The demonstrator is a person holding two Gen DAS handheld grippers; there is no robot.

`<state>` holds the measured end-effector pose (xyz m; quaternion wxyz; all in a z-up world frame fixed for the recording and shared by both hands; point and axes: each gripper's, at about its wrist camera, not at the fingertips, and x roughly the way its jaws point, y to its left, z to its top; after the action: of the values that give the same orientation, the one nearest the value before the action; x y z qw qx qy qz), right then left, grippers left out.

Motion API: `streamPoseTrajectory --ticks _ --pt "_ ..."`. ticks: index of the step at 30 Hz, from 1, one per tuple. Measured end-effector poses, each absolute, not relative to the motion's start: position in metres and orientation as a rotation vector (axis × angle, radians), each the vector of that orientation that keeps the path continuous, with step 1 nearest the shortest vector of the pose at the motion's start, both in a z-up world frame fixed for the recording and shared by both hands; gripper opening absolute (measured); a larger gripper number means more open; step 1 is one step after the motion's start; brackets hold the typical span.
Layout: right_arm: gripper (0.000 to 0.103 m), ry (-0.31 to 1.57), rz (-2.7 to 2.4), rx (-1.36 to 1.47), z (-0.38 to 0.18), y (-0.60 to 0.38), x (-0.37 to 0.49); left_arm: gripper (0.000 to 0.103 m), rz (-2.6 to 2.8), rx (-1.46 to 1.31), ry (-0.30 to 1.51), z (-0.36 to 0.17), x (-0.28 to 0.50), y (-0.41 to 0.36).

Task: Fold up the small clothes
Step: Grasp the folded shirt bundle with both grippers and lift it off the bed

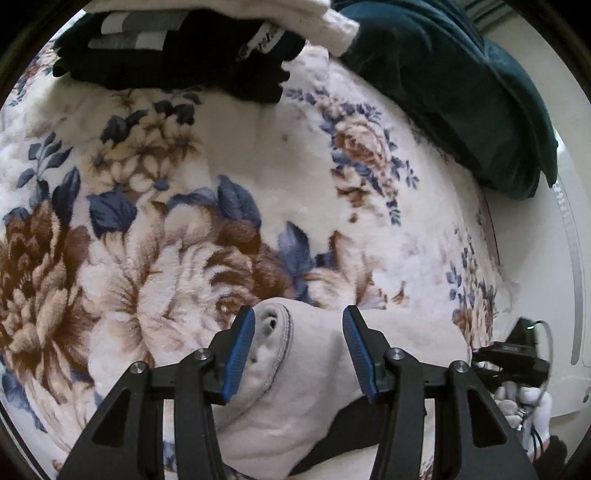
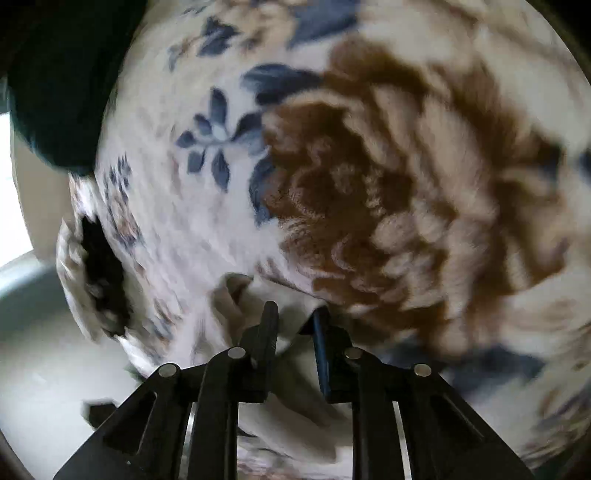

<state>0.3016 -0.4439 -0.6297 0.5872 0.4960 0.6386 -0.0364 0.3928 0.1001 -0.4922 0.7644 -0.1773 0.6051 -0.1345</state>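
Note:
A pale cream garment with a stitched hem lies bunched on the floral fleece blanket. My left gripper points down at it. The bulge of cloth fills the gap between the blue pads, which press on it from both sides. A dark piece of fabric shows under the garment's near edge. In the blurred right wrist view, my right gripper stands narrow, with a fold of the same pale cloth running between its fingers and filling the gap.
Folded black clothes with grey and white stripes lie at the far edge under a white garment. A dark teal cushion lies at the right. A gloved hand holds a black device. Pale floor borders the blanket.

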Motion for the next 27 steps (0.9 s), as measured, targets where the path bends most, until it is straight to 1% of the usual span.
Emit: streamPoseTrajectory --ticks 3,6,8,10,11,13,15,17,20,21,22,24,25,27 --pt "0.052 1.407 -0.106 0.978 -0.588 -0.435 0.307 0.047 -0.300 -0.358 1.303 -0.495 0.394 0.098" --pt "0.052 1.259 -0.030 0.809 -0.542 -0.413 0.316 0.047 -0.290 -0.284 1.310 -0.502 0.396 0.092" --pt "0.059 1.240 0.073 0.730 -0.535 -0.389 0.323 0.047 -0.268 -0.248 1.333 -0.515 0.397 0.092" --pt "0.059 1.313 0.100 0.644 -0.551 -0.373 0.331 0.052 -0.247 -0.240 1.367 -0.532 0.399 0.096" --pt "0.059 1.359 0.084 0.611 -0.564 -0.370 0.335 0.056 -0.245 -0.255 1.376 -0.538 0.400 0.098" --pt "0.058 1.426 0.036 0.549 -0.591 -0.366 0.337 0.058 -0.255 -0.280 1.377 -0.546 0.402 0.101" --pt "0.058 1.447 0.039 0.560 -0.607 -0.368 0.338 0.058 -0.267 -0.262 1.378 -0.544 0.405 0.098" --pt "0.059 1.449 0.034 0.622 -0.604 -0.374 0.341 0.058 -0.295 -0.286 1.374 -0.537 0.406 0.102" --pt "0.061 1.418 0.052 0.800 -0.594 -0.399 0.328 0.058 -0.332 -0.382 1.377 -0.530 0.397 0.115" --pt "0.064 1.410 0.048 0.840 -0.592 -0.405 0.324 0.058 -0.352 -0.435 1.373 -0.529 0.392 0.121" --pt "0.072 1.411 0.044 0.870 -0.593 -0.412 0.319 0.059 -0.365 -0.480 1.372 -0.529 0.386 0.127" --pt "0.080 1.417 0.080 0.905 -0.597 -0.419 0.313 0.065 -0.386 -0.551 1.377 -0.534 0.374 0.133" --pt "0.082 1.429 0.106 0.911 -0.602 -0.420 0.308 0.065 -0.402 -0.584 1.382 -0.539 0.369 0.134" --pt "0.082 1.456 0.193 0.950 -0.613 -0.418 0.301 0.066 -0.425 -0.645 1.406 -0.553 0.361 0.131"
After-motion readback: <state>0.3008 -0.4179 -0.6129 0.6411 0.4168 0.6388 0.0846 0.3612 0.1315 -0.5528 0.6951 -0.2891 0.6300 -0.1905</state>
